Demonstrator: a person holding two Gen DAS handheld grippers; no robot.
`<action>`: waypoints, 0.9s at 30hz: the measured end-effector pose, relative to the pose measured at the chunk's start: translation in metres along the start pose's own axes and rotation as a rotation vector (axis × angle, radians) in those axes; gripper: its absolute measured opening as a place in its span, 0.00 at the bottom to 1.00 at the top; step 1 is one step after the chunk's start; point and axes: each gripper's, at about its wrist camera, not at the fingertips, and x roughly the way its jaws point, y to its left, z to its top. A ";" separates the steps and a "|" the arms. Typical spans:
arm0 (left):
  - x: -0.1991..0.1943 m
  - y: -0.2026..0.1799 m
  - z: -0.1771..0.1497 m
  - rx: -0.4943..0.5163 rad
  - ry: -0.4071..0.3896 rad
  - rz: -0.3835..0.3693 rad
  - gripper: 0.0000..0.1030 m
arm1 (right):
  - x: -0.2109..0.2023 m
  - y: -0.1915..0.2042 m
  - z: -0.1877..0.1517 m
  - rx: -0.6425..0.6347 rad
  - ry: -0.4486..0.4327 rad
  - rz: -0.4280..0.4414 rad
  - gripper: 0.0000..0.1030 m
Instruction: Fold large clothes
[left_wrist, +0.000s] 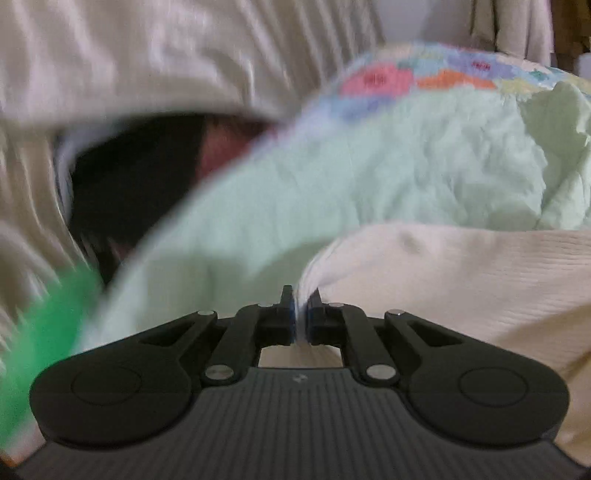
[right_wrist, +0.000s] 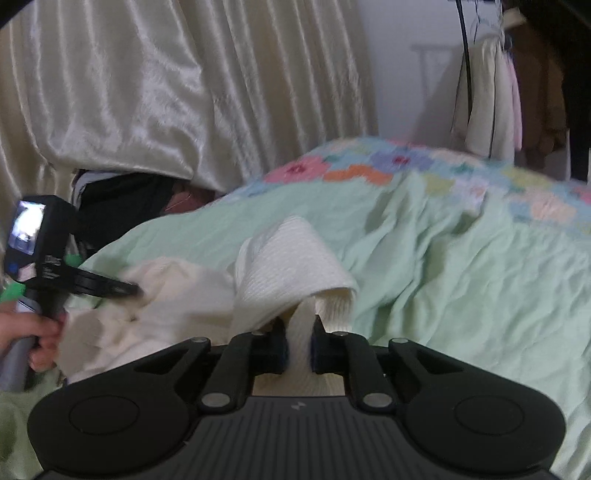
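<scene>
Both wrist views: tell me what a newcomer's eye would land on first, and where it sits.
First is the white garment, bunched up in the middle of the right wrist view and pinched in the right gripper. The left gripper is shut on another part of it. Beneath lies a pale green bedspread with a flowered quilt at its far edge, and cream curtains hang behind.

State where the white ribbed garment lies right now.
In the right wrist view the white ribbed garment lies bunched on the mint-green bedsheet, pinched by the right gripper at centre and the left gripper at left.
</scene>
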 end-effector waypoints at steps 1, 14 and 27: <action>-0.003 0.001 0.011 0.013 -0.032 0.022 0.05 | 0.000 -0.001 0.002 -0.001 -0.006 -0.004 0.11; 0.083 -0.018 0.089 -0.045 0.087 0.158 0.56 | 0.067 -0.093 0.060 0.215 0.067 -0.046 0.49; -0.010 0.050 -0.024 0.019 0.114 -0.038 0.85 | -0.004 -0.044 -0.068 0.061 0.463 0.381 0.66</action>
